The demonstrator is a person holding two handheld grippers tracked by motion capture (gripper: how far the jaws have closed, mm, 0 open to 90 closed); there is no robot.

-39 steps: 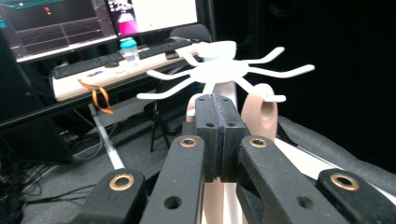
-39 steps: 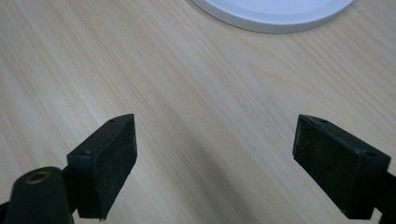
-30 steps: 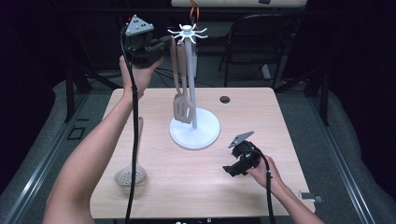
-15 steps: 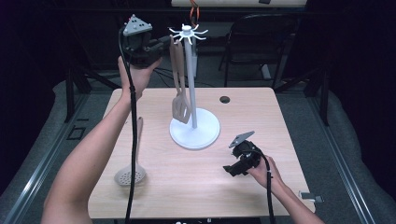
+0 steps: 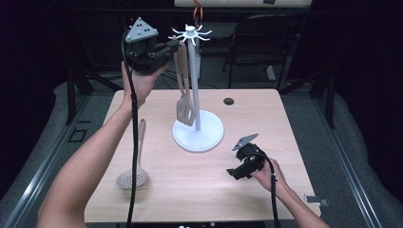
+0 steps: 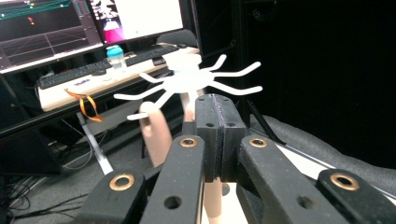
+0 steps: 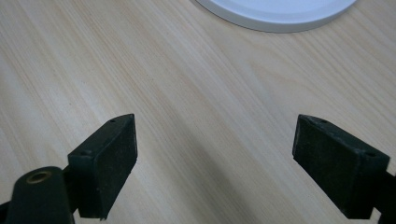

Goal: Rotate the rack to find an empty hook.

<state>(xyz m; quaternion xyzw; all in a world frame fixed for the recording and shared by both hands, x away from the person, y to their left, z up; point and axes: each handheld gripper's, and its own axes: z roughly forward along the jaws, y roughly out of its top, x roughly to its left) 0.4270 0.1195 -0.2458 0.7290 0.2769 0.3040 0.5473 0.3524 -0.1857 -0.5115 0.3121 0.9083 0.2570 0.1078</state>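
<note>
Pale wooden counter (image 5: 285, 123) carries a white hook-topped utensil stand (image 5: 197, 135), where a beige slotted spatula (image 5: 184, 107) already hangs just beyond the left gripper (image 5: 172, 46), whose jaws are closed on nothing. Left to hang, I judge, is the beige perforated skimmer spoon (image 5: 134, 176), lying well below those jaws, while the right gripper (image 7: 215, 163) rests with jaws wide apart and empty.

skimmer (image 5: 133, 179), black chair (image 5: 266, 40), monitors (image 6: 88, 21)

Items not fully legible:

- Slotted spatula (image 6: 156, 135): in the left gripper view, the handle's lower length is hidden behind the left gripper (image 6: 215, 100); whether the closed jaws pinch it cannot be told.
- White stand (image 7: 280, 11): base cut off at 12 o'clock in the right gripper view.
- Small dark round object (image 5: 229, 101): too small to identify.
- Right gripper (image 5: 236, 172): in the high view, jaw tips indistinct.
</note>
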